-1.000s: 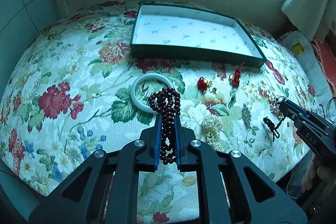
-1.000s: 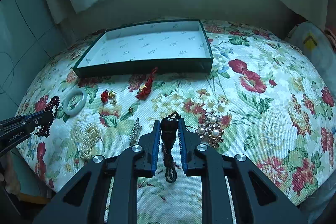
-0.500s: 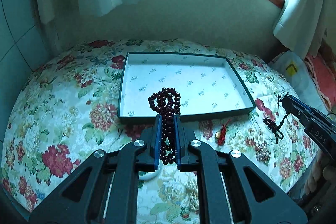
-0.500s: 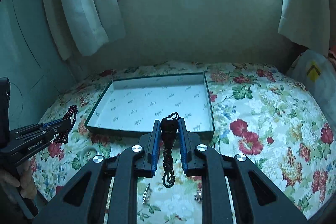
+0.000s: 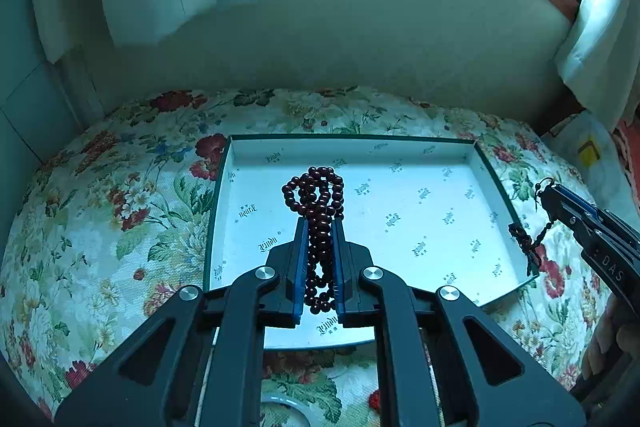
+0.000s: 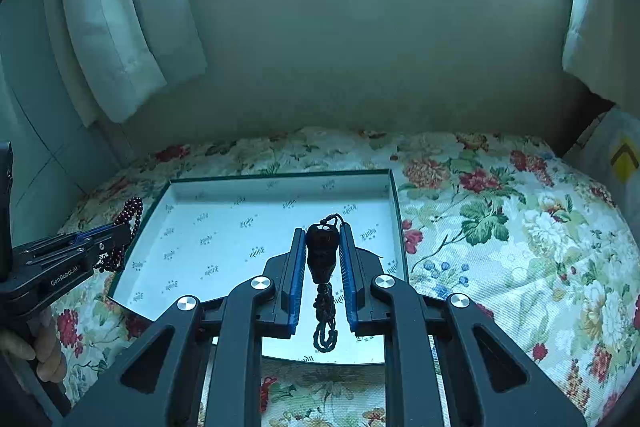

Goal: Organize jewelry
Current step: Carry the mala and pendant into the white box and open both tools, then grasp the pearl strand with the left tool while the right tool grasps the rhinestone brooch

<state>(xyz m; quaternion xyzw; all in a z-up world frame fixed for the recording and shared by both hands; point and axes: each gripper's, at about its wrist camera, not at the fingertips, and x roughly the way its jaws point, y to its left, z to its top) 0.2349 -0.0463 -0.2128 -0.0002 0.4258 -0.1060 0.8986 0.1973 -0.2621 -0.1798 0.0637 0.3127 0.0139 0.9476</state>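
Two grippers are in view, and each one carries one piece of jewelry over one shallow box (image 5: 496, 183). Your left gripper (image 5: 319, 227) is clenched on a dark red bead necklace (image 5: 316, 195). Its small round beads are bunched in loops above the fingertips, and the rest of the strand hangs down between the blue pads (image 5: 301, 263). Your right gripper (image 6: 322, 239) is clenched on a black pendant (image 6: 321, 247), a rounded drop shape with a dark knotted cord (image 6: 325, 319) that hangs below it.

Both pieces are held in the air above the white printed floor of the box, which has dark green walls and lies on a floral cloth (image 6: 500, 227).

You hold both grippers side by side, pointing forward and a little downward toward the box. In the left view the right gripper enters from the right edge, with your fingers (image 5: 604, 343) under it. At the bottom edge a pale ring (image 5: 284, 407) and something red (image 5: 374, 399) lie on the cloth.
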